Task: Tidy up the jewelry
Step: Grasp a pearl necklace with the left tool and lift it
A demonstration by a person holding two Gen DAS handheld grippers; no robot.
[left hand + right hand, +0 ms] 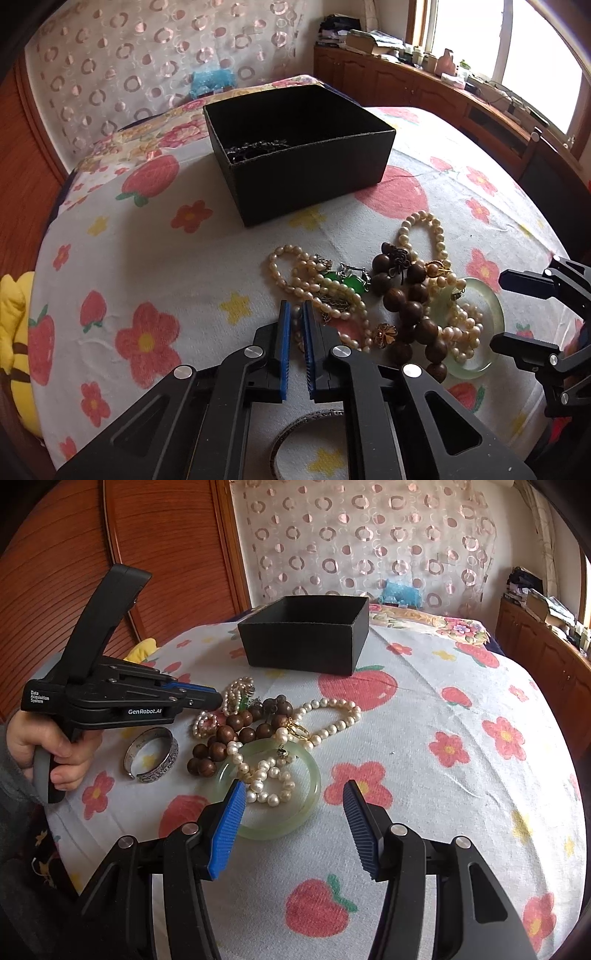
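Note:
A heap of jewelry lies on the flowered bedspread: pearl necklaces [332, 295], a brown wooden bead bracelet [410, 306], green stone pieces [343, 280] and a pale jade bangle [303, 812]. My left gripper [295, 306] is shut on a pearl strand at the heap's near left edge. A silver bangle [151, 755] lies under that gripper. My right gripper [293, 790] hangs open just over the jade bangle, holding nothing. Behind the heap stands a black open box [314, 177] with dark jewelry [255, 147] in it.
A person's hand [62, 749] holds the left gripper's handle. A yellow plush toy [14, 332] sits at the bed's left edge. Wooden cabinets [406, 85] with clutter run under the window on the right. A patterned curtain [362, 539] hangs behind the bed.

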